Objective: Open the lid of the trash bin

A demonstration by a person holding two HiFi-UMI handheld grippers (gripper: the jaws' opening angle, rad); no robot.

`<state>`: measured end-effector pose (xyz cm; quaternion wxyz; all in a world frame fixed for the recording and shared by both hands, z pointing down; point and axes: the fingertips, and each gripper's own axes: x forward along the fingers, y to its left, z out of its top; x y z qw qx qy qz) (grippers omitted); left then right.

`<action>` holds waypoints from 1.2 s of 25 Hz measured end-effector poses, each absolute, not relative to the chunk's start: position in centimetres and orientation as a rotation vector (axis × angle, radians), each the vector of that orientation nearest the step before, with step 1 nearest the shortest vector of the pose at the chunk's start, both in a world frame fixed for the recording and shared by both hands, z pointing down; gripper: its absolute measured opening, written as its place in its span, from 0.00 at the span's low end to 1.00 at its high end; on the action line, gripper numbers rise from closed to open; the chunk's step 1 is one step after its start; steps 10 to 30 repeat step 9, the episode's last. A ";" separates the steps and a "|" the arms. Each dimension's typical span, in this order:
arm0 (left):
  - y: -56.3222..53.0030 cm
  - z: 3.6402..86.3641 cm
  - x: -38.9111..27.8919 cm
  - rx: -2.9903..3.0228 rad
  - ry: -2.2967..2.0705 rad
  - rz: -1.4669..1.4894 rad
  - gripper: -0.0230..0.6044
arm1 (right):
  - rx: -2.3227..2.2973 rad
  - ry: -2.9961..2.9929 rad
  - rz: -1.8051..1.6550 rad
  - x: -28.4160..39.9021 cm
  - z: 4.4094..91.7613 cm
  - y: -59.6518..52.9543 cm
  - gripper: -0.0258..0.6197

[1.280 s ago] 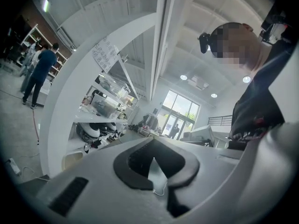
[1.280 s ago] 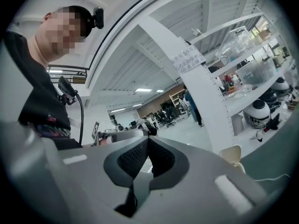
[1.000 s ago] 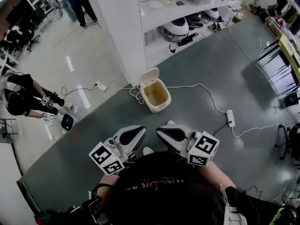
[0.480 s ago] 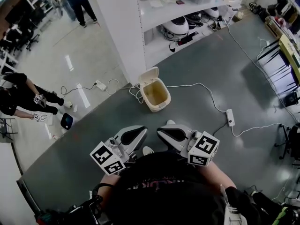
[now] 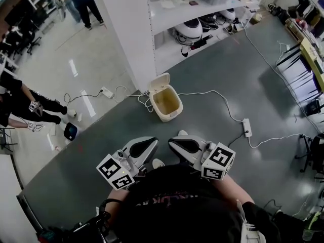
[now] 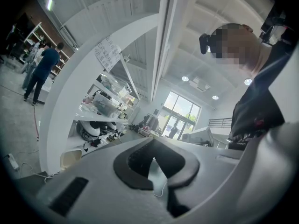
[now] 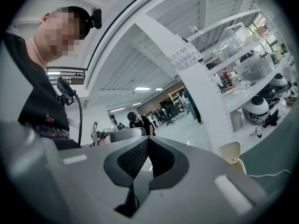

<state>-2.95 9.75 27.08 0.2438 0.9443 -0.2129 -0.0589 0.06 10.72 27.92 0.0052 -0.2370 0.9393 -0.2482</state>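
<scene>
The cream trash bin (image 5: pixel 167 104) stands on the grey floor by the white pillar, its lid (image 5: pixel 159 82) tipped up at the back and the inside showing. Both grippers are held close to my body, well short of the bin and pointing toward it. My left gripper (image 5: pixel 152 142) is shut with nothing between its pads. My right gripper (image 5: pixel 173 142) is shut and empty too. The left gripper view shows the closed jaw tips (image 6: pixel 152 146) and the bin (image 6: pixel 68 159) far off at the left. In the right gripper view the bin (image 7: pixel 232 153) sits beyond the closed gripper (image 7: pixel 147 141).
A white shelf unit (image 5: pixel 202 14) with round white appliances stands behind the bin. White cables and a power strip (image 5: pixel 246 127) lie on the floor to the bin's right; another plug block (image 5: pixel 107 92) lies to its left. People stand at the far left (image 5: pixel 20 105) and upper left.
The person at the far left has shifted further toward the picture's left edge. Both grippers and the bin stay where they were.
</scene>
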 end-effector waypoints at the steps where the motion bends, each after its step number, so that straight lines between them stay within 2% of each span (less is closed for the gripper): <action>1: 9.7 27.1 -3.0 2.579 -0.580 -0.161 0.04 | -0.744 2.941 -0.777 0.1 27.9 10.7 0.05; 30: 10.0 26.9 -2.8 2.580 -0.578 -0.164 0.04 | -0.749 2.939 -0.773 0.3 27.7 11.0 0.05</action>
